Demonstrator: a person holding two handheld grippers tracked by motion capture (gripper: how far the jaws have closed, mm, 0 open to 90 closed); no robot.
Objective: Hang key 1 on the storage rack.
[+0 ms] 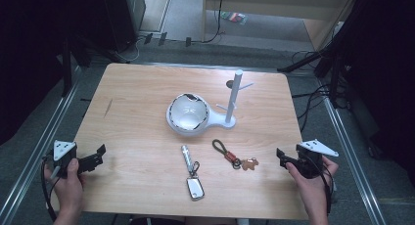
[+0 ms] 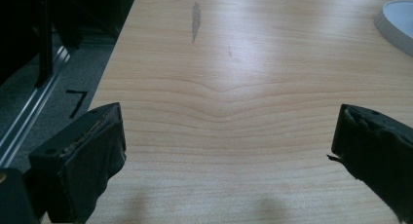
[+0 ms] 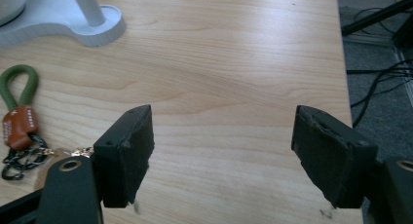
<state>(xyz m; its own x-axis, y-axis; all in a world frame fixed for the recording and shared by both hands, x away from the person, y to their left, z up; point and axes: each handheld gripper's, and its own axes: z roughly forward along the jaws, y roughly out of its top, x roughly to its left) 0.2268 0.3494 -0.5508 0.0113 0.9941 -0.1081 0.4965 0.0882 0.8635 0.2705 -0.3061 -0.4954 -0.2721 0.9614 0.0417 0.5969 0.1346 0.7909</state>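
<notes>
You are at the approach step: nothing is gripped yet. Your right gripper (image 1: 283,156) rests at the table's (image 1: 137,112) right edge, jaws wide apart with only bare wood between them. Your left gripper (image 1: 100,154) sits at the left edge, jaws likewise spread and empty.

The nearest item to the right gripper is the strap keychain (image 1: 227,154), lying flat just left of it. A second keychain (image 1: 192,173) lies near the front centre. Behind both stands the white stand (image 1: 234,95), with pegs, joined to a bowl (image 1: 187,113).

The likely next move: carry the right gripper left, lower it over the strap, and close across the loop.

The right gripper view resolves the strap's green loop (image 3: 22,87) and brown tag. The high view alone gives the stand's pegs and both grippers together.
</notes>
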